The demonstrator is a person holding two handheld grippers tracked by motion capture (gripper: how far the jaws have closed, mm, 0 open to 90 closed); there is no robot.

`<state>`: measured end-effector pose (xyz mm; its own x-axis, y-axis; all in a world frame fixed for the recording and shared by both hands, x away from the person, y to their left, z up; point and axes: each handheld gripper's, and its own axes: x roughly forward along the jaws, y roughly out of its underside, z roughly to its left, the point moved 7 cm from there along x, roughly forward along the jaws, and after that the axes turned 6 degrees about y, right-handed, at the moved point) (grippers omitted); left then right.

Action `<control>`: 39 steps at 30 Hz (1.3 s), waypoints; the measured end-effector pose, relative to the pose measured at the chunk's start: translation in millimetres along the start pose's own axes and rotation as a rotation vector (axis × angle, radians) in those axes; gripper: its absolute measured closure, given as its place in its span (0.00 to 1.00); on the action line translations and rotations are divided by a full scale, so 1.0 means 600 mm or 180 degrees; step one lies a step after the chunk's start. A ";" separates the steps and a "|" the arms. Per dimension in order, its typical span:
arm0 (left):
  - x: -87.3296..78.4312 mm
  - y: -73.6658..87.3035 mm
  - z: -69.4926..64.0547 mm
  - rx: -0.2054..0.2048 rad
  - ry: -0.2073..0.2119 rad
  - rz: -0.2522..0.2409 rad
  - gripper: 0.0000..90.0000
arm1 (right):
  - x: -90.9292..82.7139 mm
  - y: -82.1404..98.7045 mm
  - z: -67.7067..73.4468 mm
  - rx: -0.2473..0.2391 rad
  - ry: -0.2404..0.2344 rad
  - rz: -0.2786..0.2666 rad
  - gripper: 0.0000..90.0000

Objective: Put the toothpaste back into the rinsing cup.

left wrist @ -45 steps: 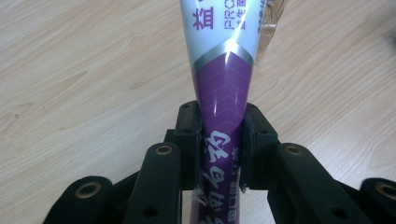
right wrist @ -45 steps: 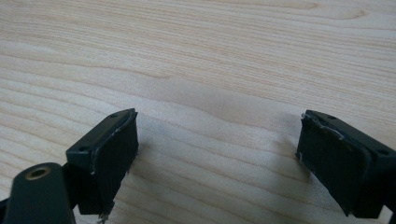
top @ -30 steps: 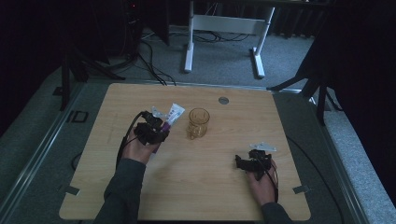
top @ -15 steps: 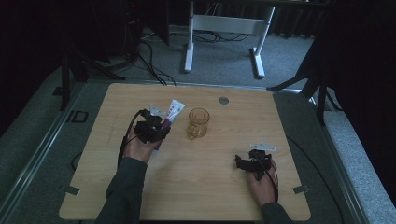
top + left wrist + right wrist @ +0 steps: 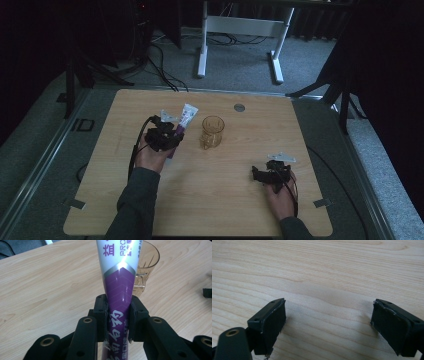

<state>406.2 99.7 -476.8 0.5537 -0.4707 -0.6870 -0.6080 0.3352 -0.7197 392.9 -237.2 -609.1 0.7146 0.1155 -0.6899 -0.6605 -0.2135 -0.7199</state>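
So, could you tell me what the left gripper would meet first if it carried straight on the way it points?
Probably the glass mug: it stands just beyond the toothpaste tube that the left gripper holds, though the depth is hard to judge.

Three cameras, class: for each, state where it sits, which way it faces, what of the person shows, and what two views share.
High view: above the person's side, facing forward and down on the table; both forearms show.
Left gripper view: rides the left hand-held gripper, looking along jaws clamping a toothpaste tube.
Right gripper view: rides the right hand-held gripper, facing bare wood between open jaws.
Shared: the glass mug, high and left views.
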 end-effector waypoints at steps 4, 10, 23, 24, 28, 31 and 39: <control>0.002 -0.002 0.000 0.0004 0.0003 -0.0024 0.80 | 0.000 0.000 0.000 0.0000 0.0000 0.0000 0.14; 0.006 -0.008 -0.001 -0.0001 -0.0009 -0.0075 0.80 | 0.000 0.000 0.000 0.0001 0.0000 0.0000 0.14; 0.011 -0.028 -0.010 0.0078 -0.0023 -0.0201 0.80 | 0.000 0.000 0.000 0.0000 -0.0001 0.0000 0.14; 0.011 -0.029 -0.010 0.0083 -0.0028 -0.0209 0.80 | 0.000 0.000 0.000 0.0000 0.0000 0.0001 0.14; 0.014 -0.035 -0.012 0.0087 -0.0018 -0.0258 0.80 | 0.000 0.000 0.000 -0.0001 0.0000 0.0000 0.14; 0.016 -0.036 -0.012 0.0101 -0.0026 -0.0259 0.80 | 0.000 0.000 0.000 -0.0001 -0.0001 0.0000 0.14; 0.020 -0.044 -0.012 0.0116 -0.0036 -0.0326 0.80 | 0.000 0.000 0.000 -0.0002 -0.0001 0.0000 0.14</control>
<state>424.4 79.4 -465.3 0.6183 -0.4948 -0.6107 -0.5270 0.3154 -0.7892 392.9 -237.2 -609.1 0.7146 0.1157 -0.6899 -0.6603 -0.2142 -0.7198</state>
